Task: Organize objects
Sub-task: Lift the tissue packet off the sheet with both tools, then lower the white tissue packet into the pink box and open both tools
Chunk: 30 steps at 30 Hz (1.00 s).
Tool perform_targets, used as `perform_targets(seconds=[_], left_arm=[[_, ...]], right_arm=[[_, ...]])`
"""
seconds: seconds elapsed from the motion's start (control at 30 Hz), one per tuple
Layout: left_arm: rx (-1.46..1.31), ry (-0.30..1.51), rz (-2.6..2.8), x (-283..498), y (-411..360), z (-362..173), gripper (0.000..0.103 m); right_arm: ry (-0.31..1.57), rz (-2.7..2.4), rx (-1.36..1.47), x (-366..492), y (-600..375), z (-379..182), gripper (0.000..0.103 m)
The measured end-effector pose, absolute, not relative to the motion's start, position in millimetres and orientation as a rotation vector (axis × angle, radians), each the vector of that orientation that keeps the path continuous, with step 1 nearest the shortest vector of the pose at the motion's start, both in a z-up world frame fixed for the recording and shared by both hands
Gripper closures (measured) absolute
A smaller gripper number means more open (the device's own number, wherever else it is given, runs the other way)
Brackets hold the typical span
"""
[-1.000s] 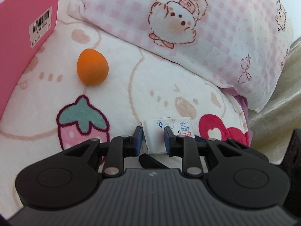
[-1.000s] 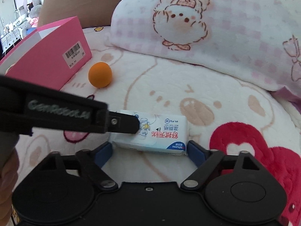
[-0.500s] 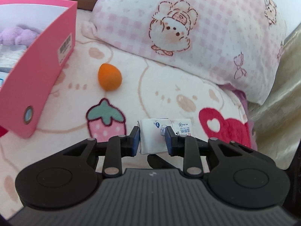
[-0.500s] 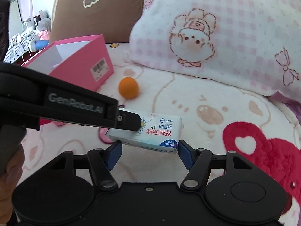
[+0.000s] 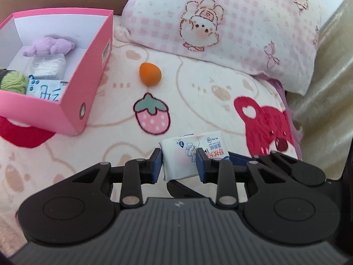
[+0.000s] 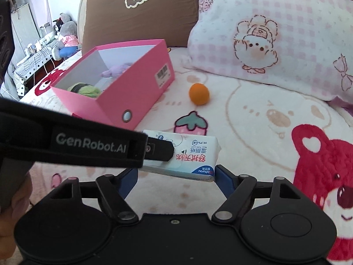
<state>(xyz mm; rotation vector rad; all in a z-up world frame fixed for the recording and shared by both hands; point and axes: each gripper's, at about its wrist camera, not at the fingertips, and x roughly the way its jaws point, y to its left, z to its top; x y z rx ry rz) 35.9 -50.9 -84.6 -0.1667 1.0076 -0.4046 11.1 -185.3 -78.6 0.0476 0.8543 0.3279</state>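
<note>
1. Lifted the wipes pack (image 5: 174,154) off the blanket (image 5: 198,114) since a second ago, when it lay flat on the bed. Pulled both views back and up as well, bringing the inside of the pink box (image 5: 88,70) into sight.
2. Clenches the pack's short side with the left tool (image 5: 178,154), both blue pads pressing on the wrapper. Easing those jaws apart at this moment, with the pack between them.
3. Holds the pack in the air, tilted, at 6 o'clock in the left view, just below the strawberry print (image 5: 152,117).
4. Brackets the long side of the same pack with the right tool (image 6: 175,173), released and widening. Shows the 3 o'clock pad at the pack's corner and the 9 o'clock pad apart from it; cannot tell whether the corner is truly touched.
5. Crosses the right view from 9 o'clock with the left tool's arm, ending on top of the pack.
6. Leaves the orange egg-shaped sponge (image 5: 150,74) on the blanket at 12 o'clock from the strawberry, between the box and the checked pillow (image 5: 220,17), touching neither.
7. Places the box at 10 o'clock in the left view, open-topped, holding a purple plush (image 5: 50,45), green yarn (image 5: 12,82) and some packets.
8. Backs the box with a brown cushion (image 6: 141,11) at 12 o'clock in the right view.
9. Catches part of a hand (image 6: 13,203) at 8 o'clock in the right view.
</note>
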Motion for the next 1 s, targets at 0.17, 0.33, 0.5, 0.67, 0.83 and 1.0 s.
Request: perform_targets(seconds=[0.17, 0.33, 0.5, 0.67, 0.83, 1.0], left_arm=[[-0.129, 1.020, -0.424, 20.3, -44.2, -65.4, 0.073], [-0.131, 1.001, -0.429, 5.4, -32.8, -50.0, 0.069], [-0.136, 0.989, -0.439, -6.6, -20.7, -36.4, 0.067], [-0.147, 0.979, -0.440, -15.5, -6.3, -23.2, 0.066], [-0.152, 0.959, -0.428, -23.9, 8.3, -12.2, 0.065], [-0.156, 0.933, -0.415, -29.6, 21.0, -2.4, 0.065]], right_arm=[[0.881, 0.313, 0.034, -4.9, -172.7, -63.4, 0.021], [0.883, 0.329, 0.031, -15.7, -164.1, -45.6, 0.021], [0.883, 0.342, 0.011, -25.4, -151.8, -30.3, 0.020], [0.876, 0.366, 0.026, -30.7, -143.5, -19.2, 0.018], [0.866, 0.395, 0.006, -33.5, -130.1, -7.2, 0.018], [0.853, 0.413, -0.018, -36.8, -116.3, 2.3, 0.018]])
